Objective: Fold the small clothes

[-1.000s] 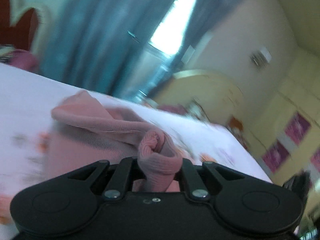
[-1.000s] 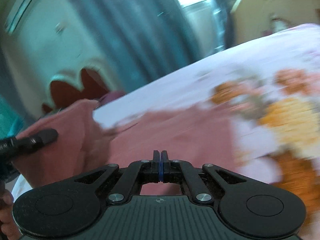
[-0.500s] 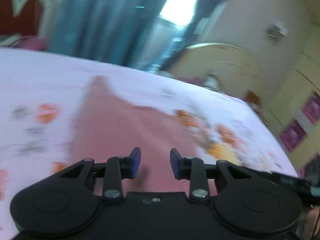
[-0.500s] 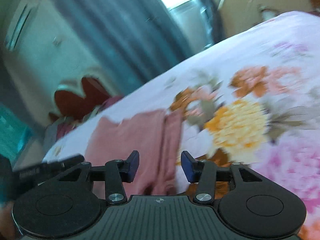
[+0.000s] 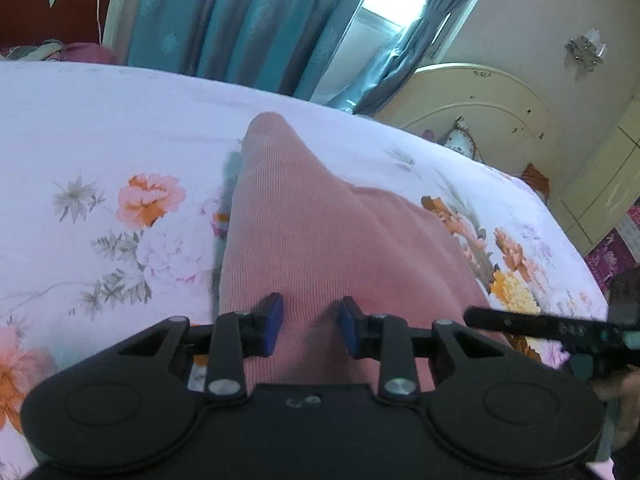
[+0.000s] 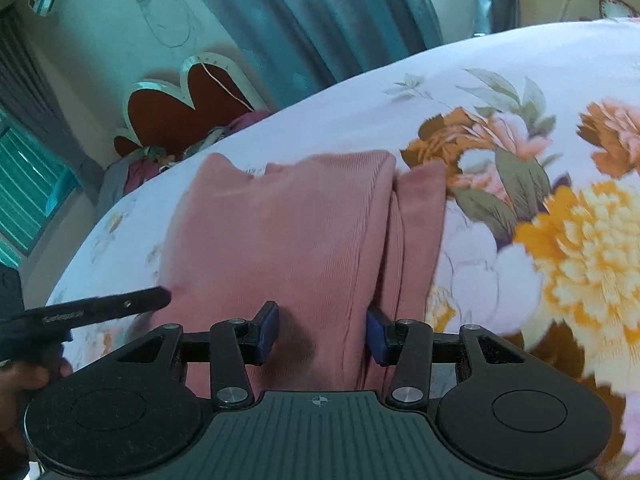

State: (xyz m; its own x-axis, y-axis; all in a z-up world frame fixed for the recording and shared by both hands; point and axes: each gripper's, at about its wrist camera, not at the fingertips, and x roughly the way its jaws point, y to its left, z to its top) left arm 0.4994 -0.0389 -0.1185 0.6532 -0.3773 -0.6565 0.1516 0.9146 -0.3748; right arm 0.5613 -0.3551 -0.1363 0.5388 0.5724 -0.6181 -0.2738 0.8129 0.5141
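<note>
Pink ribbed garment [image 6: 288, 240] lies folded flat on the floral bedsheet [image 6: 500, 80], toward the bed's near edge. Both the left gripper [image 5: 310, 328] and right gripper [image 6: 322, 332] hover over it, jaws apart, holding nothing. No writing is readable.

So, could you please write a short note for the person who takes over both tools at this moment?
Left tool: open, holds nothing, low over the near end of the pink garment.
Right tool: open, holds nothing, over the same near end.
Garment: lies on the floral bedsheet, pointing away from you, with a narrower strip along its right side.
Done: a lengthwise fold seems to be laid, and both tools are free of the cloth.
Left: probably fold it across its length, then smooth it.
</note>
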